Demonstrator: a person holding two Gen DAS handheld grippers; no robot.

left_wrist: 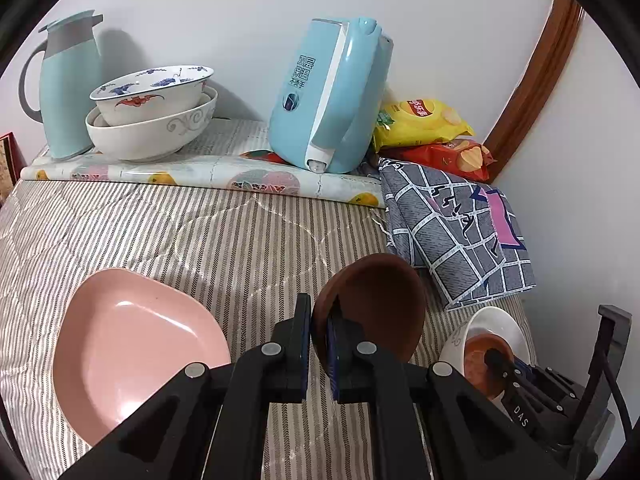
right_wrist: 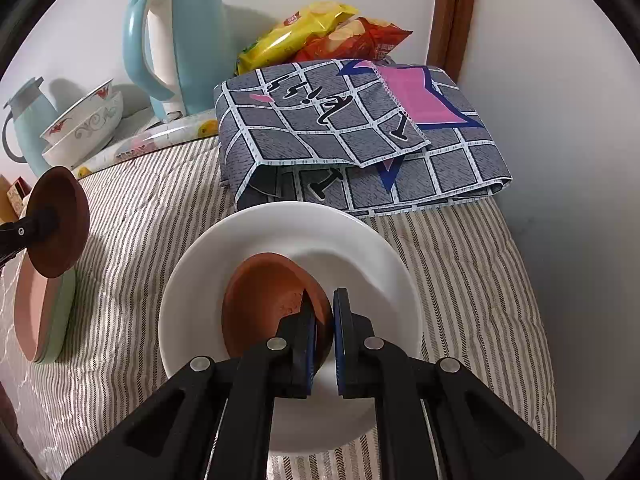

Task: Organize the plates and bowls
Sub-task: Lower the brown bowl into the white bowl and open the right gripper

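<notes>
My left gripper (left_wrist: 319, 322) is shut on the rim of a dark brown bowl (left_wrist: 380, 304) and holds it tilted above the striped cloth; the bowl also shows at the left of the right wrist view (right_wrist: 60, 220). A pink plate (left_wrist: 132, 344) lies to its left, stacked on a green one (right_wrist: 64, 312). My right gripper (right_wrist: 324, 312) is shut on the rim of a terracotta bowl (right_wrist: 268, 304) that sits inside a white plate (right_wrist: 320, 236). Two stacked white patterned bowls (left_wrist: 152, 116) stand at the back left.
A light blue kettle (left_wrist: 328, 92) and a pale blue thermos (left_wrist: 66, 80) stand on a raised board at the back. A folded grey checked cloth (right_wrist: 360, 132) lies at the back right, with snack bags (left_wrist: 432, 136) behind it. A wall corner closes the right side.
</notes>
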